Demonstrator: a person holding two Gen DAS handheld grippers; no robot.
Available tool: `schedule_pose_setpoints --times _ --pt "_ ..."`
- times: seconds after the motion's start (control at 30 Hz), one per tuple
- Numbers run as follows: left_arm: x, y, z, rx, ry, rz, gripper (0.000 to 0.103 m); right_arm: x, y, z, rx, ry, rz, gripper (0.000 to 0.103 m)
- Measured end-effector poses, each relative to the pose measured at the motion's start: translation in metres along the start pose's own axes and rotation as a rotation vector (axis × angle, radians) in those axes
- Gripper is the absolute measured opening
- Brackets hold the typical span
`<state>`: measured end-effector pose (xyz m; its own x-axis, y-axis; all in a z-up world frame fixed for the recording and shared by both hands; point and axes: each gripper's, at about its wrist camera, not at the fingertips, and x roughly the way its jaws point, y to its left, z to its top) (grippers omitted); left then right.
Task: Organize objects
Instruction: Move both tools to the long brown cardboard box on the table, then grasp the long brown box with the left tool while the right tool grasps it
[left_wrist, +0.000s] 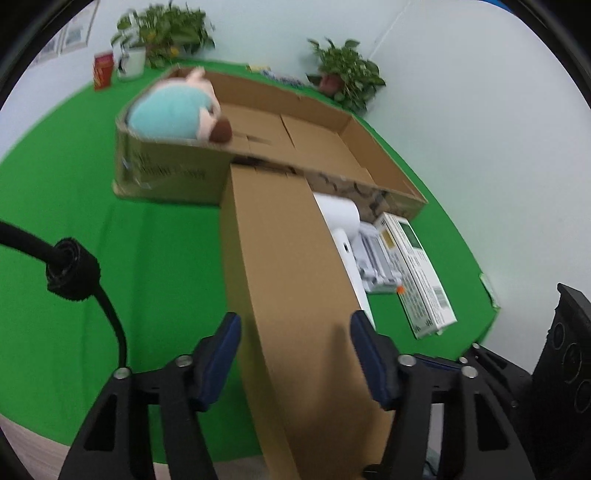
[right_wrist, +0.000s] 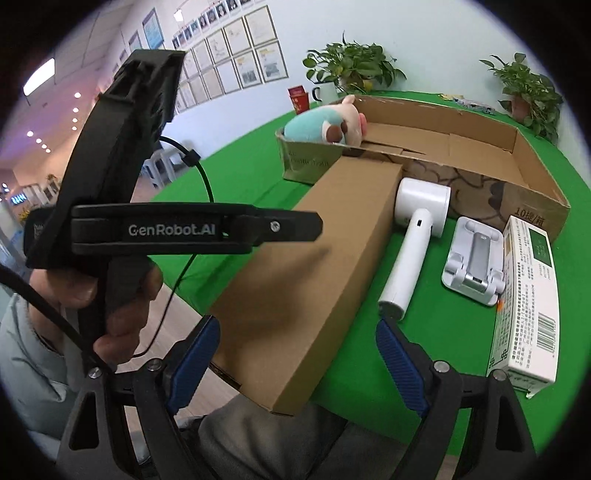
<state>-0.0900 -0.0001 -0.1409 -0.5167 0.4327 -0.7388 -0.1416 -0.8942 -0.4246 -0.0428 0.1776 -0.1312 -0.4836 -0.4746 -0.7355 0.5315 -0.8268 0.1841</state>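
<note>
So, quick rundown of where everything sits around the long box:

Main thing: long plain brown cardboard box, flat on the green cloth-covered table; far end butts against the front wall of the wide shallow open cardboard tray, near end hangs a bit past the table edge toward the person.

Long axis: runs straight away from both tools, near end to tray. Any grab has to span the short width.

Left gripper: jaws apart, one blue pad on each long side of the box's near end. A sliver of gap shows on both sides, so I'd call it straddling, not clamped yet.

Right gripper: jaws wide apart, hovering off the near end, gripping nothing. One finger is over the box's left corner, the other on the hair-dryer side.

Nearer hand: left, I reckon, since it's already around the box.

Right of box: white hair dryer just beside it, then a white folding phone stand and a white-and-green printed carton.

Left of box: bare green cloth, plenty of room to swing.

Tray: teal-and-pink plush toy in its far-left corner; the rest looks free.

Watch out: dryer handle is close to the box's right edge.
</note>
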Motion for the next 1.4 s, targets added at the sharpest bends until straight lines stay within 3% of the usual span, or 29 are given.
schedule_pose_setpoints --times 0.73,1.4 --pt "0.006 0.021 -0.009 -0.091 0.044 -0.121 0.048 0.031 0.020 0.009 0.025 0.080 -0.145 0.091" --pt "0.008 0.016 -0.009 -0.095 0.063 -0.110 0.048 0.033 0.019 0.004 0.030 0.069 -0.170 0.090"
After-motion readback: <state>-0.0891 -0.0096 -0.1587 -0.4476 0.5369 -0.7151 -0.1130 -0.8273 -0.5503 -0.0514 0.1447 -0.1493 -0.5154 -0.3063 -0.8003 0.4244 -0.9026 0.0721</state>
